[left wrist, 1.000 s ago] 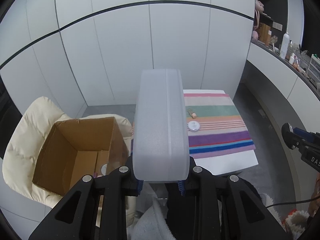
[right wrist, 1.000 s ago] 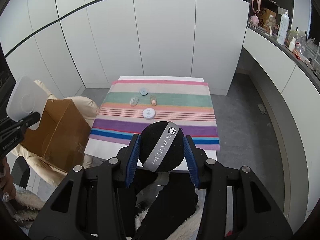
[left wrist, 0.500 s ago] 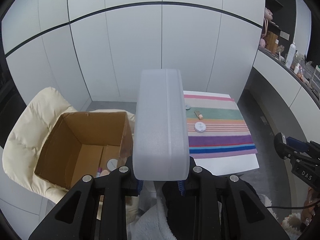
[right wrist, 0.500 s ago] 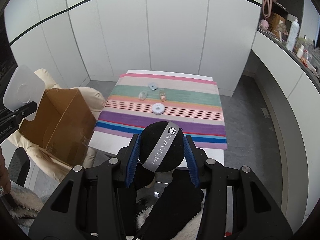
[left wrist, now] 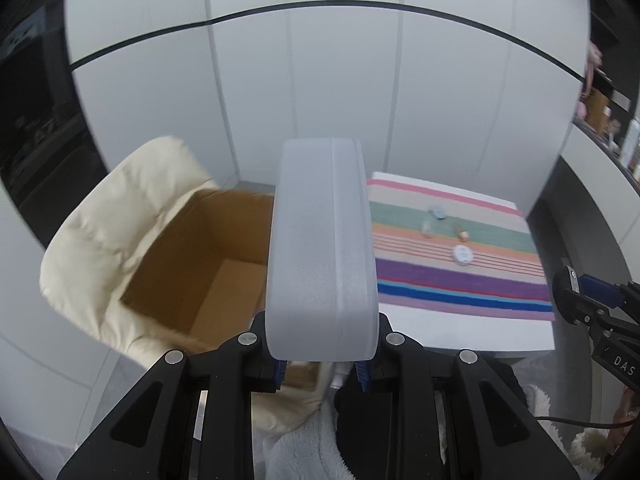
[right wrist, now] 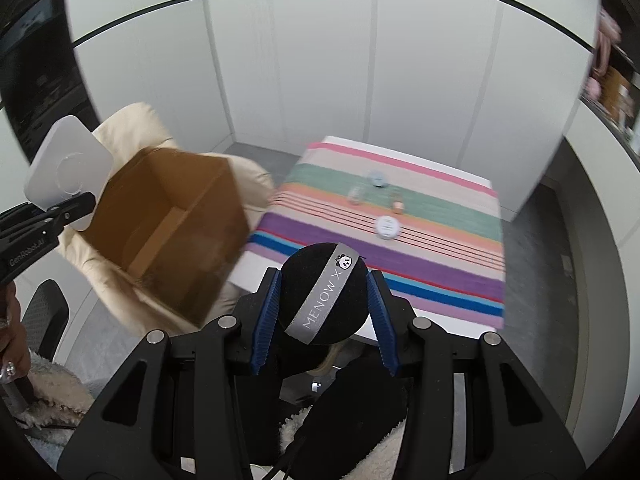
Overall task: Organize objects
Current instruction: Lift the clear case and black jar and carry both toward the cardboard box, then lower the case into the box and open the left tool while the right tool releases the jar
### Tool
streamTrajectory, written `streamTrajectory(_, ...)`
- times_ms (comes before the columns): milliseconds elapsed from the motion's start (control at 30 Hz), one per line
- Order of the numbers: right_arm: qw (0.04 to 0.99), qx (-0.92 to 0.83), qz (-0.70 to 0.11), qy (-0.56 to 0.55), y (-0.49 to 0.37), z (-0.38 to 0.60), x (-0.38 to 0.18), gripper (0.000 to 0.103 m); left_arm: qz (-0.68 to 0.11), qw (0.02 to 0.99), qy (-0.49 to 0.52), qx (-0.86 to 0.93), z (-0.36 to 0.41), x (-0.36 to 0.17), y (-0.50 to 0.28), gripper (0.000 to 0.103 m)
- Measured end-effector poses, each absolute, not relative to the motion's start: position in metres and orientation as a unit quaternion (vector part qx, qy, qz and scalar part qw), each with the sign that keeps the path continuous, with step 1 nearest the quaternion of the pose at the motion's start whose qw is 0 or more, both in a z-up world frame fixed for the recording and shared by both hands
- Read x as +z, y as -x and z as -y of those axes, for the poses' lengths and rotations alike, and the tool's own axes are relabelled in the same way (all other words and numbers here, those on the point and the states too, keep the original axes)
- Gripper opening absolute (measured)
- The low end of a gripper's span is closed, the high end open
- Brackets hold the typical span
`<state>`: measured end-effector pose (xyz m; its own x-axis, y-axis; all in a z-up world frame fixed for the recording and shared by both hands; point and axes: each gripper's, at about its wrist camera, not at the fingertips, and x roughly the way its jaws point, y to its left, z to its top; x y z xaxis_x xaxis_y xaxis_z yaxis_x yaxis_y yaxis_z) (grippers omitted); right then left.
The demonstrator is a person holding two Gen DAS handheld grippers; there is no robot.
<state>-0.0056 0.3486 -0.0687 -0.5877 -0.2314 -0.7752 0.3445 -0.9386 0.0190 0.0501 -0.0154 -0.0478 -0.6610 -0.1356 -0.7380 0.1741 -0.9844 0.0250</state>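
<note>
My left gripper (left wrist: pixel 322 368) is shut on a frosted white plastic case (left wrist: pixel 323 248), held upright in the air; the case also shows in the right wrist view (right wrist: pixel 68 168). My right gripper (right wrist: pixel 324 316) is shut on a black round puff with a grey "MENOW X" ribbon (right wrist: pixel 324 292). An open brown cardboard box (left wrist: pixel 208 256) sits on a cream padded chair (left wrist: pixel 108 236), left of both grippers; it also shows in the right wrist view (right wrist: pixel 168 220). A striped cloth (right wrist: pixel 400 232) on a white table holds a round white tin (right wrist: pixel 387 227) and three small items.
White cabinet doors stand behind the table. A grey counter with shelves of bottles (left wrist: pixel 616 132) runs along the right. The right gripper's tip (left wrist: pixel 580 300) shows at the right edge of the left wrist view. A black chair part (right wrist: pixel 44 312) is at lower left.
Both views have swung left, so the box and chair sit more central and the table has shifted right. Both grippers keep their hold.
</note>
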Motion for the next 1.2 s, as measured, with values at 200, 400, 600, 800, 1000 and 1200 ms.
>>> streamTrajectory(200,0.227,-0.872,-0.09,-0.424,0.005,-0.291,-0.075,0.046,-0.05,0.136,-0.408,-0.902,0.061,-0.053,-0.068,0.027)
streamTrajectory(400,0.281,-0.848,-0.111,-0.435,0.003,-0.242,-0.089,0.046,-0.064,0.164,-0.412,-0.894,0.086,-0.059,-0.076,0.027)
streamTrajectory(600,0.306,-0.833,-0.124,-0.444,0.002,-0.215,-0.102,0.046,-0.062,0.168,-0.419,-0.89,0.091,-0.066,-0.07,0.027)
streamTrajectory(800,0.309,-0.827,-0.133,-0.45,0.01,-0.203,-0.114,0.046,-0.088,0.148,-0.441,-0.881,0.098,-0.083,-0.05,0.027)
streamTrajectory(1000,0.322,-0.826,-0.134,-0.444,0.038,-0.171,-0.124,0.046,-0.088,0.162,-0.447,-0.875,0.123,-0.101,-0.01,0.027)
streamTrajectory(1200,0.319,-0.825,-0.145,-0.443,0.087,-0.113,-0.138,0.046,-0.082,0.198,-0.443,-0.87,0.152,-0.116,0.036,0.027)
